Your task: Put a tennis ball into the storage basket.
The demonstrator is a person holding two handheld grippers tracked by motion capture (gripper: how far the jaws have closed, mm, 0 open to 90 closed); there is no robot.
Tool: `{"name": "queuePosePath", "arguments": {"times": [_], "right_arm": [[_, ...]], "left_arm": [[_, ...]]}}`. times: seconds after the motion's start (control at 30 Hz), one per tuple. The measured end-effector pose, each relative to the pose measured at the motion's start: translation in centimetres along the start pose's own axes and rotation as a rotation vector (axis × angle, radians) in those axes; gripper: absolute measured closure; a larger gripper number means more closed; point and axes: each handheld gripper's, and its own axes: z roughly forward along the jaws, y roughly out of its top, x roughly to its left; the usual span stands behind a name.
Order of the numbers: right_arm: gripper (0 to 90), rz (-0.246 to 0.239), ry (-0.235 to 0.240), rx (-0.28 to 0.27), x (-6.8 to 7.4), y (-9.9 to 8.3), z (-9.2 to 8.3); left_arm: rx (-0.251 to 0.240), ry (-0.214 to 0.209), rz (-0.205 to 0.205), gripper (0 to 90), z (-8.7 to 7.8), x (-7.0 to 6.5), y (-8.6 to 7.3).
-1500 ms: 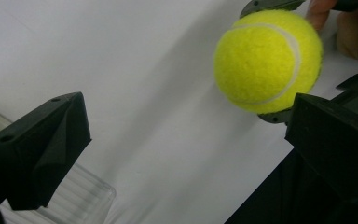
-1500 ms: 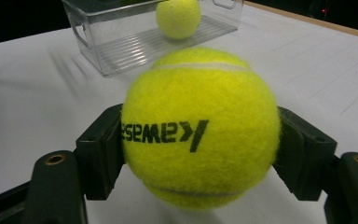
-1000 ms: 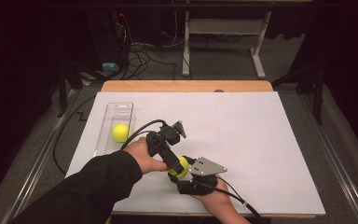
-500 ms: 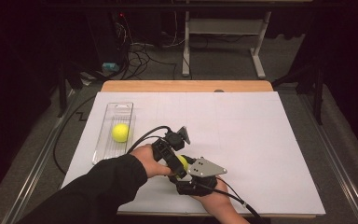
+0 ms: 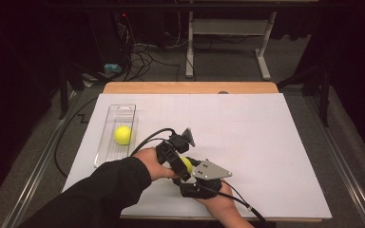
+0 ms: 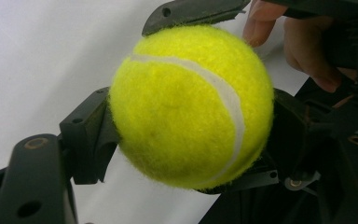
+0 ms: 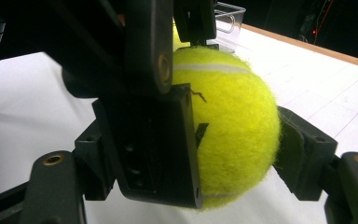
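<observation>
A yellow tennis ball [image 5: 187, 163] hangs just above the white table sheet near the front edge, gripped from two sides. My left gripper [image 5: 182, 166] comes in from the left, and its jaws have just been closing on the ball. In the left gripper view the ball [image 6: 182, 93] sits between the left gripper's [image 6: 191, 133] black jaws, while the other gripper's jaws clamp it above and below. My right gripper [image 5: 190, 170], carrying a grey plate, is shut on the same ball [image 7: 237, 107]. A left jaw crosses in front of the right gripper [image 7: 198, 156].
A clear plastic tray [image 5: 124, 111] lies at the table's left with a second tennis ball [image 5: 122, 135] in it. The white sheet [image 5: 266, 137] spreads wide to the right and back. Beyond the wooden table edge [image 5: 190, 87] are cables and a stand's legs.
The left gripper has dropped slightly towards the ball held by the right gripper and closed its jaws around it. The right hand has stayed put.
</observation>
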Motion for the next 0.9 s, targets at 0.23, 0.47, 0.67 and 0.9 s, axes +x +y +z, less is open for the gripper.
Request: {"name": "queuePosePath", "arguments": {"times": [0.23,0.47,0.67,0.9], "right_arm": [[17.8,0.005,0.005,-0.004,-0.4,-0.1,0.0],[0.0,0.034,0.02,0.002,-0.8,-0.4,0.3],[0.0,0.032,0.016,0.001,-0.8,-0.3,-0.3],[0.0,0.037,-0.006,0.015,-1.6,-0.7,-1.4]], "left_arm": [[0.003,0.014,-0.001,26.7,-0.1,-0.1,0.2],[-0.01,0.03,-0.024,26.7,-0.4,0.6,0.1],[-0.019,0.046,-0.041,26.7,-0.8,1.3,-0.2],[-0.025,0.062,-0.074,26.7,-1.7,2.7,-0.8]]}}
